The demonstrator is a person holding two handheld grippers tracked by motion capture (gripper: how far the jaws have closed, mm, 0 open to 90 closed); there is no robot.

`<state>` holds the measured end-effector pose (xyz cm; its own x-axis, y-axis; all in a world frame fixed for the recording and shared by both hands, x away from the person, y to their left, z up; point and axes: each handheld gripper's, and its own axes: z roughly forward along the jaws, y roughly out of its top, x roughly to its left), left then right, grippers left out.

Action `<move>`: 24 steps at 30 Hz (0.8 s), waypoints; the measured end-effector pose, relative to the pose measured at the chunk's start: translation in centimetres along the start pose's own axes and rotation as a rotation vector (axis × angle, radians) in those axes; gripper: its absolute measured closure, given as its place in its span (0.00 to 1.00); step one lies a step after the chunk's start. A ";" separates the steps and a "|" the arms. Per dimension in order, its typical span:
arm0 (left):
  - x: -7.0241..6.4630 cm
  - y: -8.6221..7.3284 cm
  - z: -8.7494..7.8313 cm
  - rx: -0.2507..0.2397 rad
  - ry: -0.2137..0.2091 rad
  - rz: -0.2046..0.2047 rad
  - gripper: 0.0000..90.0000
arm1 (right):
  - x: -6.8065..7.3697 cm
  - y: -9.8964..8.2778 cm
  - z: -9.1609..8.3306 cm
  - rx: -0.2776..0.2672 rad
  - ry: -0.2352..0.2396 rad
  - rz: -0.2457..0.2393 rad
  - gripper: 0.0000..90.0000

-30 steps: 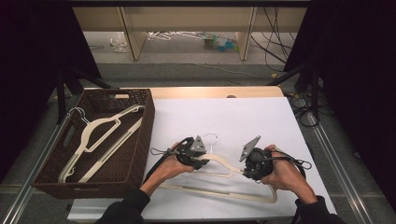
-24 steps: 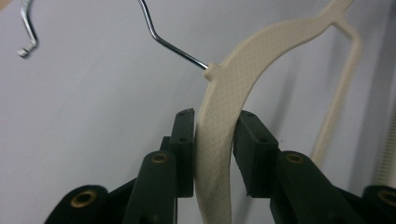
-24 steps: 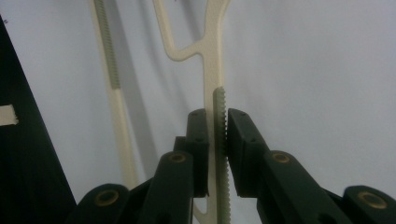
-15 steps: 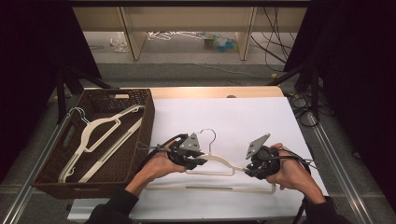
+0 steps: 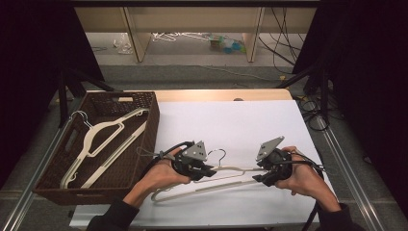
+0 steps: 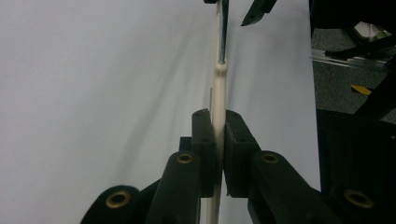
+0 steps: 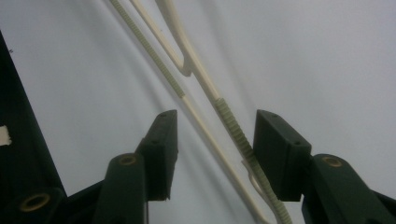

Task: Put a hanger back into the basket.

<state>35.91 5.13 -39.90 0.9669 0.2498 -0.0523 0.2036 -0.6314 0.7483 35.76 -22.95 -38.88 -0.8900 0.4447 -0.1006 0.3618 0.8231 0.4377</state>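
While the left tongs [image 5: 208, 171] clamp the cream hanger [image 5: 226, 169] near its neck, low in the middle of the high view, the right tongs [image 5: 262, 179] have just been opening and stand apart around its ribbed arm [image 7: 236, 133]; the hanger hangs just over the white worktop [image 5: 231, 120]; a basket [image 5: 149, 126] with other hangers [image 5: 98, 137] sits at lower left.

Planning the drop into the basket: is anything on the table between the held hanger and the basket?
Nothing visible: bare white table lies between the hanger, clamped in the left claw, and the basket, which already holds another hanger.
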 end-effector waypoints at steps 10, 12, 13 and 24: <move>-0.1 0.2 -0.3 0.006 0.017 -0.052 0.95 | -0.2 -0.2 -1.0 -0.091 -0.027 0.065 0.45; 0.0 0.2 -0.6 0.009 0.023 -0.054 0.95 | -0.1 -0.3 -1.1 -0.094 -0.033 0.077 0.44; 0.0 0.3 -0.7 0.007 0.027 -0.053 0.95 | -0.2 -0.4 -1.2 -0.111 -0.034 0.068 0.44; 0.3 1.4 -3.8 -0.054 0.093 -0.091 0.95 | 0.1 -2.1 -2.3 -0.342 -0.065 0.195 0.31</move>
<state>35.90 7.17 -36.36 0.9259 0.3727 -0.0620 0.2787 -0.5629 0.7781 34.32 -25.41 -37.76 -0.7902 0.6117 -0.0373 0.3996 0.5605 0.7254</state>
